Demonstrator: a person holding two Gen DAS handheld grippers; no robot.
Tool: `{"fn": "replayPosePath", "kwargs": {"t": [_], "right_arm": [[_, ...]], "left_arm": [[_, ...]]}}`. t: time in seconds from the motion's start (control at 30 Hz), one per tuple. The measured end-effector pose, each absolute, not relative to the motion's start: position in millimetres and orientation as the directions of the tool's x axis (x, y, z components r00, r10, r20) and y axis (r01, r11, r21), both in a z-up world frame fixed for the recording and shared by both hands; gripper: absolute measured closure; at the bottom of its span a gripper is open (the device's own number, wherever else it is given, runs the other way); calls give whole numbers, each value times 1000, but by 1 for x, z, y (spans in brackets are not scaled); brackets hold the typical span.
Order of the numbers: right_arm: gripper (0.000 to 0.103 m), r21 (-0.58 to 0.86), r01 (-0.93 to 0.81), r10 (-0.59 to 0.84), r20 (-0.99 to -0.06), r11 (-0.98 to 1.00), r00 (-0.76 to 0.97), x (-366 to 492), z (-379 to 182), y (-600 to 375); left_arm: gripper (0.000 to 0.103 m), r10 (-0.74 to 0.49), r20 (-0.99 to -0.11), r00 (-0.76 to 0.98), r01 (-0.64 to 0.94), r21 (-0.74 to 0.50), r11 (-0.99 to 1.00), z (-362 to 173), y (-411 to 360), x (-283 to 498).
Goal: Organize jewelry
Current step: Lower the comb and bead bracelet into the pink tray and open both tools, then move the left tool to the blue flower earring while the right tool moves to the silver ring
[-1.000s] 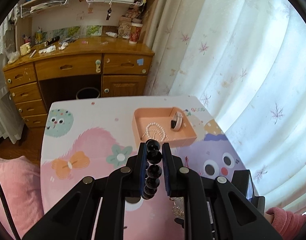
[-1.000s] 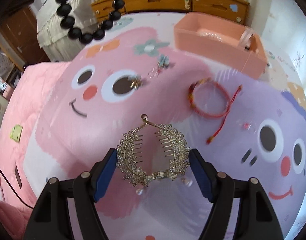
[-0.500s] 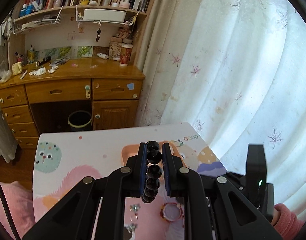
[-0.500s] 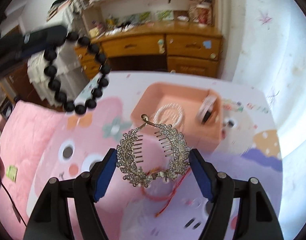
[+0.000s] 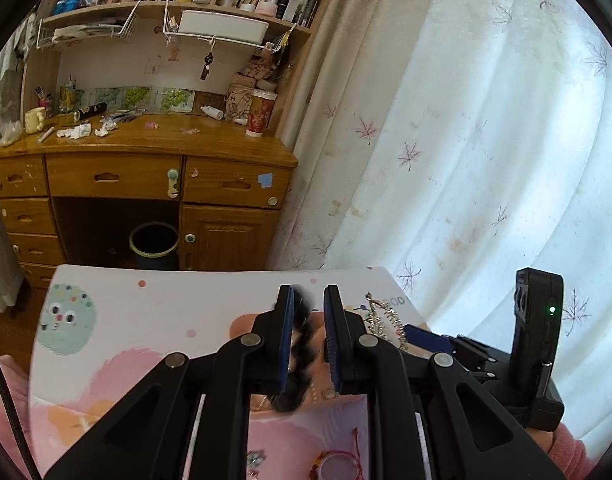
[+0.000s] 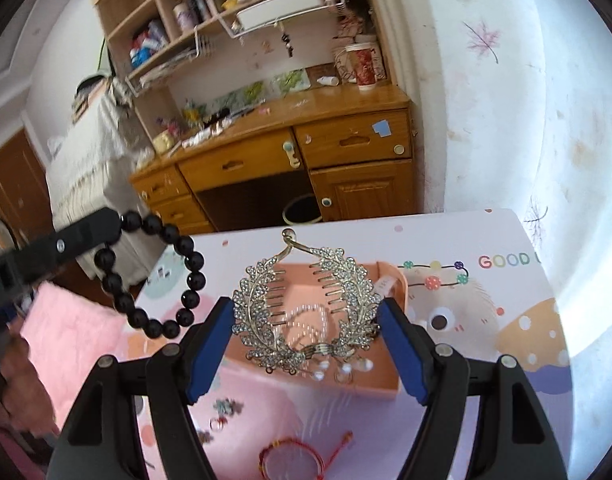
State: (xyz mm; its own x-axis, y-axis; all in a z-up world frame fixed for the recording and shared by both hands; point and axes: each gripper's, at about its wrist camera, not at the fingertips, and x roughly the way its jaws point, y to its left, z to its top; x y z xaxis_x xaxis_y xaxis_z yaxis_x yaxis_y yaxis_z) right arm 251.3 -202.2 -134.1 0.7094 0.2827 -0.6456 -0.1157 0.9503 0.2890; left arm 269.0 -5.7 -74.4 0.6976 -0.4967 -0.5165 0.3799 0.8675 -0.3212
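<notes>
My left gripper (image 5: 308, 298) is shut on a black bead bracelet (image 5: 299, 356), which hangs blurred between its blue pads. From the right wrist view the same bracelet (image 6: 193, 280) dangles in a loop at the left, above the table. My right gripper (image 6: 306, 320) is shut on a rhinestone leaf hair comb (image 6: 261, 312), pressing its two outer edges and holding it in the air over the pink tray (image 6: 390, 376). A pearl string (image 6: 310, 308) lies inside the tray. In the left wrist view the comb (image 5: 386, 320) shows just right of my left fingers, and the tray is mostly hidden.
A red cord bracelet (image 6: 289, 456) and small earrings (image 6: 225, 408) lie on the cartoon-print table cover (image 6: 486, 320) in front of the tray. Beyond the table's far edge stand a wooden desk (image 5: 145, 176) and a bin (image 5: 153, 240). A curtain (image 5: 466, 160) hangs at the right.
Both grippers moved forward towards the tray and tilted up. The right one rose with the comb from above the red bracelet to over the tray. The black bracelet now swings.
</notes>
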Motion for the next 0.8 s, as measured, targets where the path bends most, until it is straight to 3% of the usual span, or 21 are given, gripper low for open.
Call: {"fn": "replayPosePath", "kwargs": {"t": [0.37, 0.57, 0.63, 0.7, 0.8], "right_arm": [[28, 313, -112, 315, -733, 943, 603, 280, -176, -211], [27, 330, -94, 317, -727, 939, 609, 274, -172, -217], [27, 330, -73, 302, -724, 941, 621, 269, -167, -221], [27, 336, -55, 294, -718, 940, 632, 264, -163, -224], [27, 347, -19, 275, -708, 938, 650, 253, -154, -228]], "left_arm": [[87, -466, -583, 666, 325, -336, 884, -100, -24, 297], [71, -445, -619, 647, 300, -330, 895, -102, -17, 299], [58, -439, -627, 644, 293, -329, 898, -101, -12, 298], [50, -432, -629, 646, 290, -321, 901, -99, -6, 294], [47, -416, -640, 646, 286, -302, 909, -97, 3, 287]]}}
